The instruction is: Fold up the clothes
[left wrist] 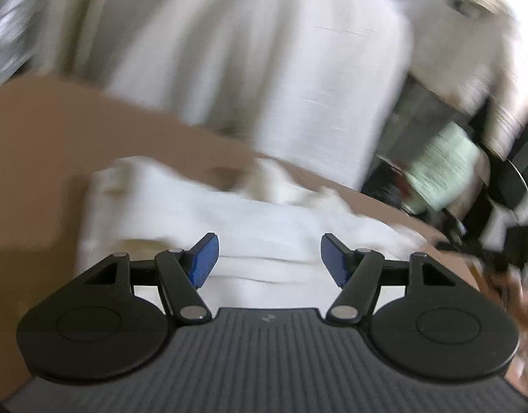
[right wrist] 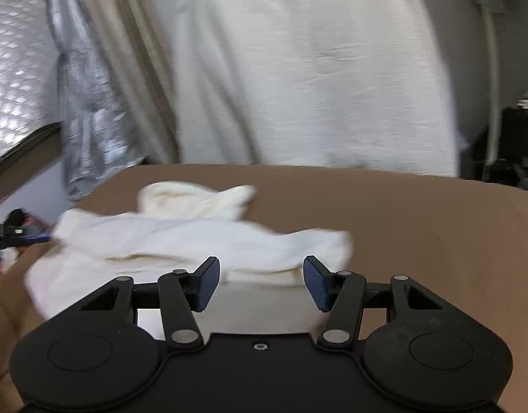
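A white garment (left wrist: 229,220) lies crumpled on the brown table (left wrist: 40,144). It also shows in the right wrist view (right wrist: 181,237). My left gripper (left wrist: 269,261) is open and empty, just above the garment's near part. My right gripper (right wrist: 262,282) is open and empty, at the garment's near edge. The left gripper's blue-tipped finger (right wrist: 22,234) shows at the garment's left end in the right wrist view. Both views are blurred by motion.
A white curtain (right wrist: 298,69) hangs behind the table. A silver quilted sheet (right wrist: 19,69) is at the back left. Dark clutter with a pale green paper (left wrist: 443,165) stands off the table's right edge. Bare brown table (right wrist: 436,227) lies to the garment's right.
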Demonstrator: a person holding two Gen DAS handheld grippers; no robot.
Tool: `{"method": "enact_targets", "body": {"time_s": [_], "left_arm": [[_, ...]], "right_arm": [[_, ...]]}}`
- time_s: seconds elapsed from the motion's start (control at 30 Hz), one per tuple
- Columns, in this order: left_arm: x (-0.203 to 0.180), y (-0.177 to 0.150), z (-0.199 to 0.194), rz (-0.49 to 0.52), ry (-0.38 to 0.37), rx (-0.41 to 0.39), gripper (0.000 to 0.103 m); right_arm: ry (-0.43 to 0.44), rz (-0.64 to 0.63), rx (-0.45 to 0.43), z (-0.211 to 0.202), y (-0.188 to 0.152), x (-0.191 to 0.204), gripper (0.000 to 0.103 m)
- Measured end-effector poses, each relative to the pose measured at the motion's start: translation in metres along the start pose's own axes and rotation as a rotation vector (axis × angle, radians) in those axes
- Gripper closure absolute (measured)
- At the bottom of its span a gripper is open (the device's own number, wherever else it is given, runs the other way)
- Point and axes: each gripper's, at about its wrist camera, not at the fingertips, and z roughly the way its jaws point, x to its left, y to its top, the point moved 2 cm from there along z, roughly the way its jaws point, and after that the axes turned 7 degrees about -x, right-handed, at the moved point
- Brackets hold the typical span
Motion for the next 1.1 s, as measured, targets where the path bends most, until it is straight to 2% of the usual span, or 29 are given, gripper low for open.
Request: {"method": "enact_targets", "body": {"time_s": [0.03,0.07,0.17,0.2,0.23,0.3,0.37,0.4,0.47,0.53,0.6,0.67,0.77,0.87,0.97,1.03,1.1], "left_arm": [[-0.019,-0.004,0.006,0.076,-0.030,0.048,0.038],[-0.031,-0.009,0.018,0.150,-0.006,0.120,0.038],[-0.054,-0.027,0.065,0.346,0.187,0.377,0.037],[-0.051,-0.028,0.083,0.352,0.262,0.451,0.036],[-0.043,-0.025,0.099,0.309,0.288,0.488,0.035],[-0.024,-0.008,0.125,0.199,0.310,0.503,0.037],[-0.010,0.016,0.148,0.169,0.383,0.470,0.043],[-0.004,0.028,0.159,0.169,0.415,0.440,0.044],[0.006,0.054,0.174,0.180,0.510,0.342,0.051],[0.014,0.079,0.184,0.192,0.604,0.235,0.051],[0.009,0.100,0.177,0.228,0.632,0.117,0.045],[0.006,0.111,0.157,0.226,0.625,0.021,0.023],[0.012,0.091,0.114,0.177,0.635,0.015,0.020],[0.026,0.049,0.065,0.125,0.692,0.083,0.020],[0.033,-0.004,0.009,-0.002,0.730,0.106,0.020],[0.035,-0.032,-0.014,-0.102,0.730,0.084,0.020],[0.041,-0.055,-0.036,-0.170,0.730,0.033,0.016]], "right_arm": [[0.023,-0.011,0.020,0.002,-0.001,0.012,0.043],[0.034,-0.027,0.051,0.007,-0.002,0.024,0.043],[-0.001,-0.088,0.209,0.044,-0.007,0.059,0.043],[-0.020,-0.105,0.272,0.062,-0.009,0.070,0.043],[-0.044,-0.131,0.325,0.080,-0.012,0.080,0.043],[-0.101,-0.197,0.387,0.116,-0.018,0.095,0.041],[-0.151,-0.231,0.370,0.140,-0.016,0.103,0.038],[-0.178,-0.234,0.332,0.148,-0.011,0.104,0.039],[-0.258,-0.246,0.219,0.161,0.002,0.102,0.044],[-0.320,-0.209,0.134,0.166,0.020,0.093,0.047],[-0.355,-0.162,0.060,0.165,0.038,0.083,0.047],[-0.369,-0.116,-0.002,0.148,0.050,0.067,0.046],[-0.341,0.010,-0.022,0.105,0.045,0.039,0.043],[-0.172,0.190,-0.057,0.042,0.009,0.009,0.043],[0.003,0.312,-0.082,-0.005,-0.038,-0.010,0.043],[0.051,0.353,-0.059,-0.025,-0.066,-0.016,0.043],[0.057,0.369,-0.052,-0.036,-0.083,-0.018,0.043]]}}
